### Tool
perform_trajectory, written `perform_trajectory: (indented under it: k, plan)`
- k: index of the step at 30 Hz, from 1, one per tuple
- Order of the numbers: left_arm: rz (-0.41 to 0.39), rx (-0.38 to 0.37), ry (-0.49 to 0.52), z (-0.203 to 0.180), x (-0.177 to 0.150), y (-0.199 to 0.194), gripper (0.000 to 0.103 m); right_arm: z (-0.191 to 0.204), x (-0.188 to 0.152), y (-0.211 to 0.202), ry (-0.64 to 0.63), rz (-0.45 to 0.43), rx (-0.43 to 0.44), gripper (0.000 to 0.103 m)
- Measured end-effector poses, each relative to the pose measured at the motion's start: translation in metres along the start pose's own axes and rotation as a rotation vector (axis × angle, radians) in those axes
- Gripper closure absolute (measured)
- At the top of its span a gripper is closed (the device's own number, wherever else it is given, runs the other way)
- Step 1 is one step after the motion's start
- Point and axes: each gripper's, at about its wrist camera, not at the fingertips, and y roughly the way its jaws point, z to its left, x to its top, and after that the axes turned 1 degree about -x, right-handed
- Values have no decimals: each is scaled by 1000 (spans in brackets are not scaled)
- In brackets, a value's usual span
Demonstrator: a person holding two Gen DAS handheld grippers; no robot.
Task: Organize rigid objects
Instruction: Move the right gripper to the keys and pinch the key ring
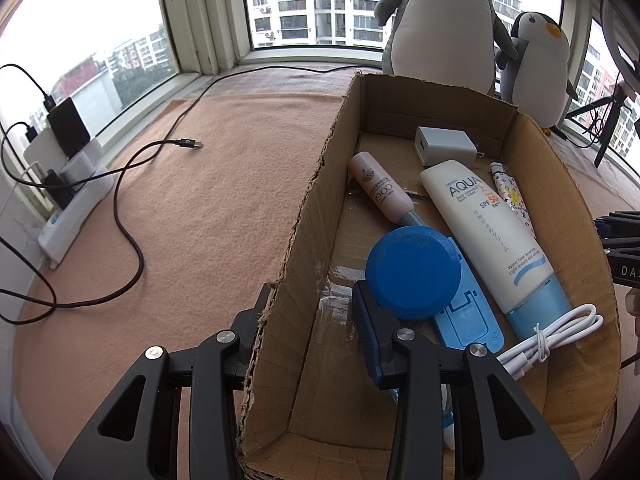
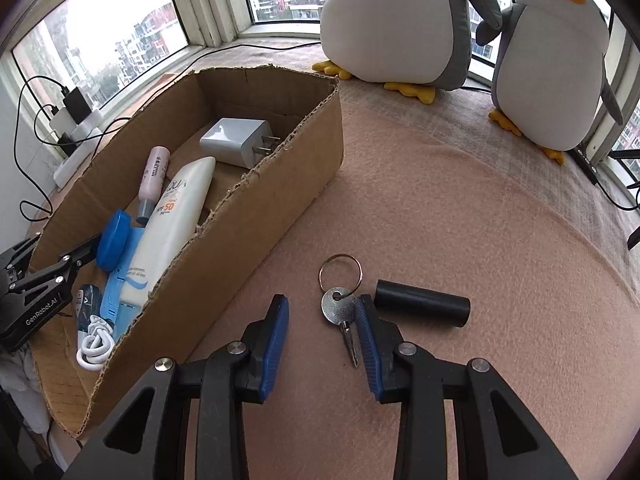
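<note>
Right gripper [image 2: 322, 328] is down over the cloth [image 2: 460, 220], jaws apart. The key [image 2: 339, 312] lies between them, hard against the right pad; left pad is clear of it, so no pinch. The key's ring [image 2: 340, 272] sits just beyond, on the far side. A black cylinder [image 2: 422, 309] lies on its side just right of the right finger, on the cloth.

Left gripper [image 1: 316, 320] straddles the near-left wall of the cardboard box [image 1: 312, 208]: one finger outside, one inside, clamped on the wall. The inside pad is next to a blue round lid [image 1: 412, 272]; can't tell if it touches it.

Box contents, near to far:
- white coiled cable [image 1: 548, 340] at the near right corner
- blue flat stand [image 1: 468, 312] under the lid
- sunscreen tube [image 1: 488, 232], white with a blue cap, lying along the box, cap end near
- pink tube [image 1: 380, 188] left of it, grey cap toward the lid
- small patterned tube [image 1: 512, 196] against the right wall
- white charger [image 1: 444, 146] at the far end, prongs to the right

Box sits left of the key and cylinder, touching neither.

Two plush penguins [image 2: 404, 20] stand at the far edge by the window [image 1: 320, 0], well apart from the key. On the far left, a power strip [image 1: 76, 200] with plugs runs along the sill, and a black cable [image 1: 132, 216] trails loose across the cloth.
</note>
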Motion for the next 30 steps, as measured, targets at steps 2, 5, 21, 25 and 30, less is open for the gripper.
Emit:
perform_trajectory:
  k: [2,5,21,25,30]
  plan:
    - [0,-1,-1,0,0,0,65,-1,1,1,-12,3,-5,74]
    - [0,-1,-2,1,0,0,65,0,2,2,-33,10,-16,77]
    - [0,-3,-4,2,-1,1,65,-23,-5,-5,110,18,115,92]
    - [-1,-4,-8,3,-1,0,65,-41,-6,-8,224,12,195,98]
    - [-1,-4,-7,3,-1,0,65,-58,-9,-5,310,24,249,100]
